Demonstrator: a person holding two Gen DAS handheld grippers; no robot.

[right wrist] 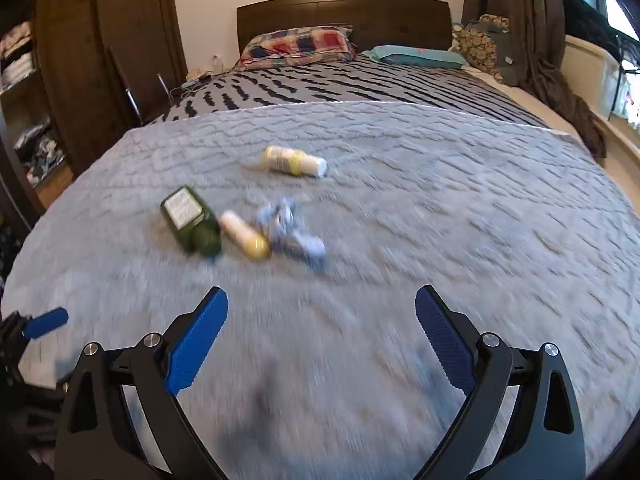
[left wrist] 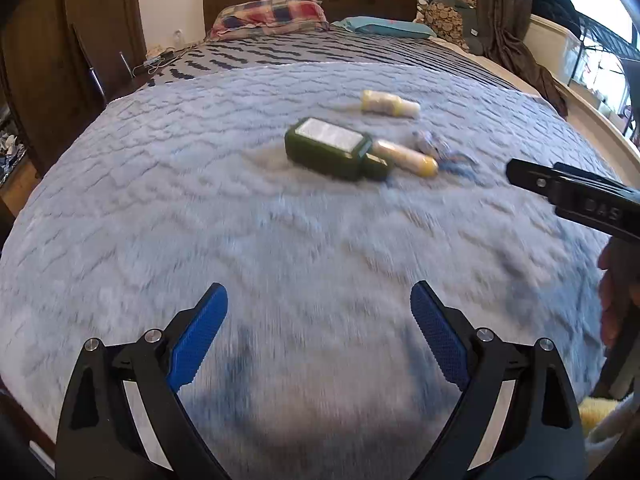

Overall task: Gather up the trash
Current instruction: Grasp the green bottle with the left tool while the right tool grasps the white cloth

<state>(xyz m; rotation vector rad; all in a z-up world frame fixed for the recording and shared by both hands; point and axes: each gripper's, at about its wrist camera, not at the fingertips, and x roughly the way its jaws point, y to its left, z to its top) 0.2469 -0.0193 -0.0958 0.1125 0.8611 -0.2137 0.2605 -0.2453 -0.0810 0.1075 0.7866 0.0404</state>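
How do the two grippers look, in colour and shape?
The left gripper and the right gripper look alike: black angular arms with silver round bolts, ending in jaws faced with blue textured pads. Seen from the left wrist, the right gripper's black side shows raised letters, seemingly "DAS".

Bedroom, bed filling most of the view.
Grey-blue blanket (right wrist: 400,200) lying over a striped cover (right wrist: 340,84); checked pillow (right wrist: 296,46) leaning at a dark headboard (right wrist: 344,12); brown wardrobe (right wrist: 100,60) standing left; daylight coming through the right window (left wrist: 600,20) beside curtains (right wrist: 532,20).

Left gripper (left wrist: 319,304) jaws apart above blanket (left wrist: 200,200); green bottle (left wrist: 334,149) ahead.
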